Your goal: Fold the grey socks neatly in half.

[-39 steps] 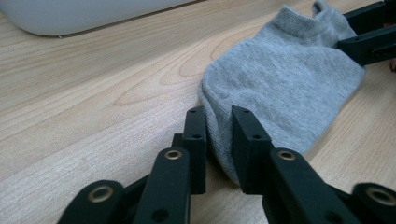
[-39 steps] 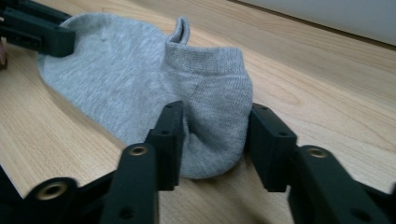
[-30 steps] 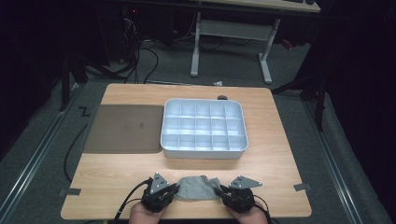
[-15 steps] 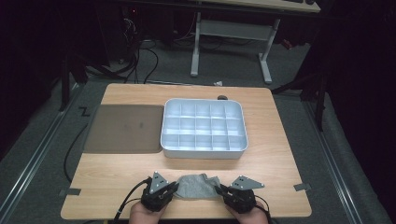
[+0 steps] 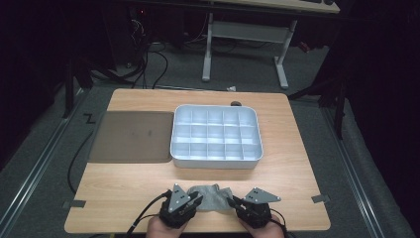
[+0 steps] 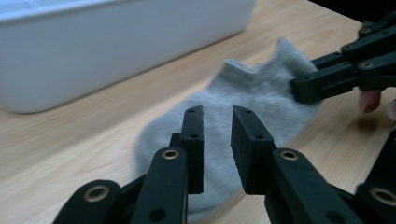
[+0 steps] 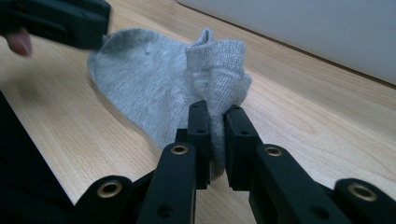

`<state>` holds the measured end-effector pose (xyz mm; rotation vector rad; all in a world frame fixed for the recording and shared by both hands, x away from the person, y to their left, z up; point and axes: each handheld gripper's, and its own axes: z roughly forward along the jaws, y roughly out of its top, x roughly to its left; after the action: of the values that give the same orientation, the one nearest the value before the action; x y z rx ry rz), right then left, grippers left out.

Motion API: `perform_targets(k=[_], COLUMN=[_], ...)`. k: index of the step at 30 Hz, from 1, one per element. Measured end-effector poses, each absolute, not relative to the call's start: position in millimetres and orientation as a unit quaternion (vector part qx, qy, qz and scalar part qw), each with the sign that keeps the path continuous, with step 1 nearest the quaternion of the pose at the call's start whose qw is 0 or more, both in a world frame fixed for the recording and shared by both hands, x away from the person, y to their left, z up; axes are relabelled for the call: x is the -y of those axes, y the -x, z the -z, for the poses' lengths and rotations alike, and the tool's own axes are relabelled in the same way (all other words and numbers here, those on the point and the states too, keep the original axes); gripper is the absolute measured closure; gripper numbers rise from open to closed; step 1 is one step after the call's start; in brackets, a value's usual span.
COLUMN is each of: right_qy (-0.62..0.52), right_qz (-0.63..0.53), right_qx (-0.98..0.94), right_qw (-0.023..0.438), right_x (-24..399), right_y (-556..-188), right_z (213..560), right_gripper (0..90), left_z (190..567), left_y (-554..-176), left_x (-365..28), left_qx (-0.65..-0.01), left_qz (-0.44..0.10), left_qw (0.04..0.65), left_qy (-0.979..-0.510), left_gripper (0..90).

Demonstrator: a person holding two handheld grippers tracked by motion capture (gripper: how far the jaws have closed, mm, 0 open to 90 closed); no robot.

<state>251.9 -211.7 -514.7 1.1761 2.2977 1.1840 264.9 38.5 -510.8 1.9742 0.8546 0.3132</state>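
Note:
A grey sock [image 5: 214, 196] lies flat on the wooden table near its front edge, between my two grippers. My right gripper [image 5: 233, 202] is shut on the sock's bunched cuff [image 7: 215, 79], with the fabric pinched between its jaws [image 7: 215, 135]. My left gripper [image 6: 217, 140] hovers just over the sock's other end [image 6: 261, 93]. Its jaws have just been opening and now stand apart, with a clear gap and no fabric pinched between them. In the left gripper view the right gripper [image 6: 308, 86] grips the sock's far end.
A white tray [image 5: 215, 161] divided into several compartments stands behind the sock at the table's middle. A dark flat mat [image 5: 131, 136] lies to its left. Tape marks sit at the front corners. The table's front edge is just under my hands.
My left gripper has shifted slightly and lifted off the sock, its jaws parting. The sock and the right gripper have stayed in place.

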Motion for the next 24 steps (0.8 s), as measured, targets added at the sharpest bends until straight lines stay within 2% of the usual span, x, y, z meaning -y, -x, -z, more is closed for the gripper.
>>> perform_targets(k=[7,19,20,22,24], right_qy=[-0.409,-0.415,-0.415,-0.414,-0.417], right_qz=[-0.415,-0.448,-0.450,-0.449,-0.451], right_qx=[-0.799,-0.780,-0.779,-0.779,-0.776], right_qw=[0.150,0.137,0.138,0.141,0.144], right_x=[212.7,218.4,217.6,216.9,218.3], right_y=[-251.5,-247.7,-247.5,-247.5,-248.5], right_z=[514.0,503.4,502.9,502.2,501.5], right_gripper=[83.3,83.8,83.9,83.9,83.8], left_z=[530.0,531.9,531.5,526.2,516.7], left_y=[-273.2,-269.1,-269.3,-270.0,-269.1], left_x=[-5.4,5.0,4.9,-1.4,-18.9], left_qx=[-0.337,-0.316,-0.316,-0.322,-0.332], left_qz=[-0.138,-0.163,-0.160,-0.152,-0.153], left_qw=[0.403,0.394,0.395,0.405,0.437], left_qy=[-0.840,-0.847,-0.848,-0.842,-0.822], left_gripper=[83.4,86.0,85.7,76.7,72.5])
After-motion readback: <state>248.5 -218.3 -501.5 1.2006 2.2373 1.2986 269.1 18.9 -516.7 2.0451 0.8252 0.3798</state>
